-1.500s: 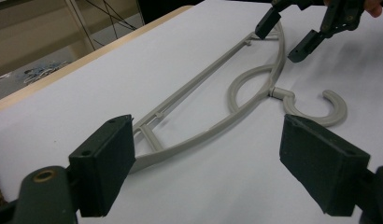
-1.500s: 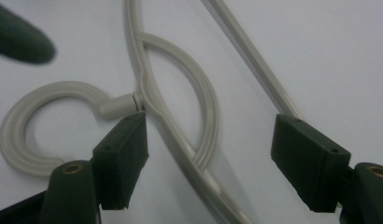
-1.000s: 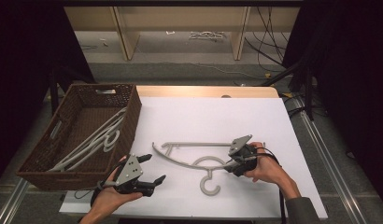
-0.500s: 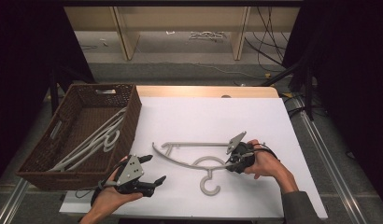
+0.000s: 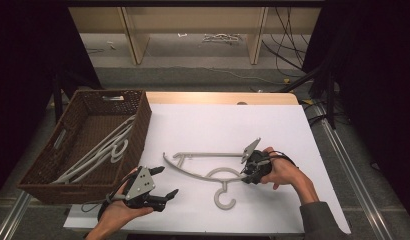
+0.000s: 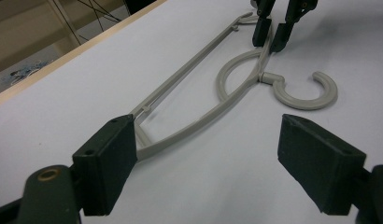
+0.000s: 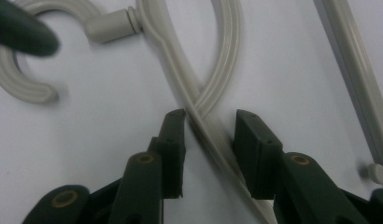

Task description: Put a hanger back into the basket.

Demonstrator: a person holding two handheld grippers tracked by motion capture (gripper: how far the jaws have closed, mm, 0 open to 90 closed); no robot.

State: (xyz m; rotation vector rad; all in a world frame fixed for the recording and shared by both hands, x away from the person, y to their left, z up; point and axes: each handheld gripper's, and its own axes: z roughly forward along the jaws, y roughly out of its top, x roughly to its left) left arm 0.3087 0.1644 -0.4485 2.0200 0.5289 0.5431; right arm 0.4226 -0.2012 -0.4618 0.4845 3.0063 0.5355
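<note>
I've got the right gripper (image 5: 249, 172) down on the grey hanger (image 5: 203, 172), its fingers straddling the curved arm just beside the neck, and they've just been closing in with that arm between them. The hook curls on the white worktop (image 5: 218, 125) just below those fingers. My left gripper (image 5: 165, 182) hovers with fingers spread apart, nothing between them, the wicker basket (image 5: 40, 187) of hangers just beside it.

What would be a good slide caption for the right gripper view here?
The right gripper straddles the grey hanger's arm on the white table, jaws just closing, pads not yet pressing.
</note>
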